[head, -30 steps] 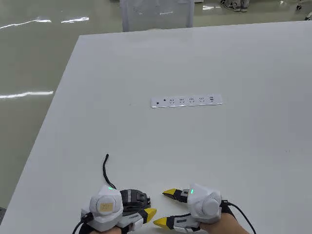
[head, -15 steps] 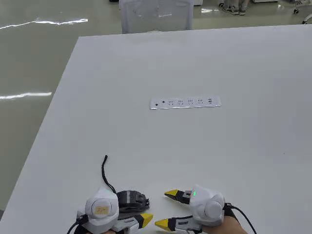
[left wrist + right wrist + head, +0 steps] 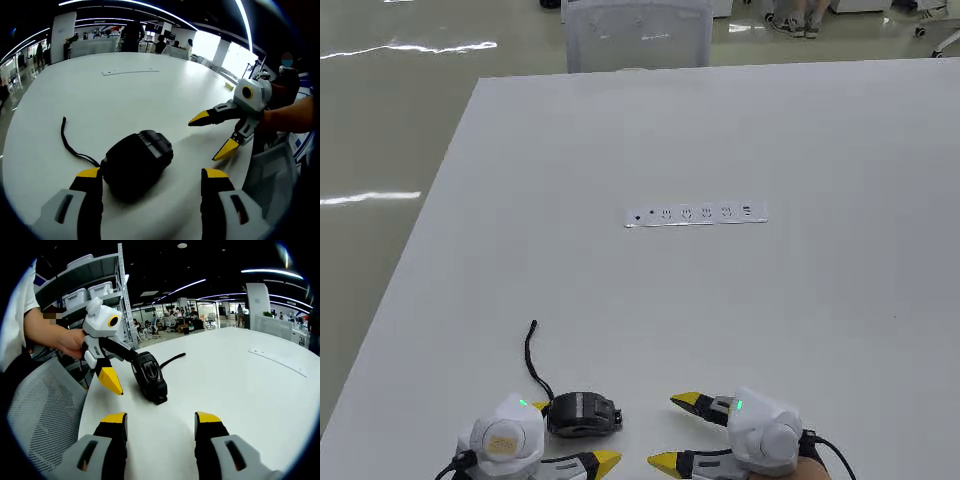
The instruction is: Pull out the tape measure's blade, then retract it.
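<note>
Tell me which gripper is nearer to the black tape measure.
Left. The left gripper has its open jaws on both sides of the tape measure; the right gripper is open, apart, to its right.

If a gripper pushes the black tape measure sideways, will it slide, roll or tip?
The tape measure looks squat and blocky, so it would probably slide rather than roll. The table looks smooth and glossy, so it may skid easily. Its thin strap lies curved, likely floppy.
</note>
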Demonstrator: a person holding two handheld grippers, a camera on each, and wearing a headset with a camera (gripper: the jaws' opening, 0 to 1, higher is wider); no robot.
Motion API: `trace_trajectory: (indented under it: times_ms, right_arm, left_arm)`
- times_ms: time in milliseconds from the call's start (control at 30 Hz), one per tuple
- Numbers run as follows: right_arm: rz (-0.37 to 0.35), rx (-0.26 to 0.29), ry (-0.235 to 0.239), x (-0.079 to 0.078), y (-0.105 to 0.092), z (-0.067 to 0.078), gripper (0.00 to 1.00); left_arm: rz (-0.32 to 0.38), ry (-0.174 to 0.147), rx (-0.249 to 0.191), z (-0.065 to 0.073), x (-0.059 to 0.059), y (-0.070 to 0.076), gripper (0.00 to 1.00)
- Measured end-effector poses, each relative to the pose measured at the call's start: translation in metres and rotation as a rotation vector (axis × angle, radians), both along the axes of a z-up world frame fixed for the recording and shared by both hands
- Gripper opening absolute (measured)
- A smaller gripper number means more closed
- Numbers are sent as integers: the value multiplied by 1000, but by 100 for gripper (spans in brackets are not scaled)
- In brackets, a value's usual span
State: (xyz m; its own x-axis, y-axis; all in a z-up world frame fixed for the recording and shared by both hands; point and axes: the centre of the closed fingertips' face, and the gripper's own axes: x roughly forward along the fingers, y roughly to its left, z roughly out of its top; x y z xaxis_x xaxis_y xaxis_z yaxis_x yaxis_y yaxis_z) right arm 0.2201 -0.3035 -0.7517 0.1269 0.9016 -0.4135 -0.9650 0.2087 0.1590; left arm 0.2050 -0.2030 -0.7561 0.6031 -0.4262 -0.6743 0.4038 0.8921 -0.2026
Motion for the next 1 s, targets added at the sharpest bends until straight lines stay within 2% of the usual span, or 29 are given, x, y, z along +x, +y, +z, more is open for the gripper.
trace_trajectory:
  times_ms: [233,367,600,733,1000]
  right_arm:
    - [-39,16,-5,0,-9,12,55]
    - [-53,13,-7,-3,-15,12,57]
    - [-84,9,-5,-8,-27,15,60]
    - [-96,7,-8,-11,-33,17,61]
    - [-123,5,-12,-13,-44,22,62]
  left_arm:
    - [-24,-23,-23,6,-6,2,78]
    - [-20,-41,-38,9,-8,7,80]
    - [-37,-56,-23,12,-17,14,81]
    - [-32,-71,-34,17,-20,20,81]
    - [-28,-79,-31,21,-28,27,81]
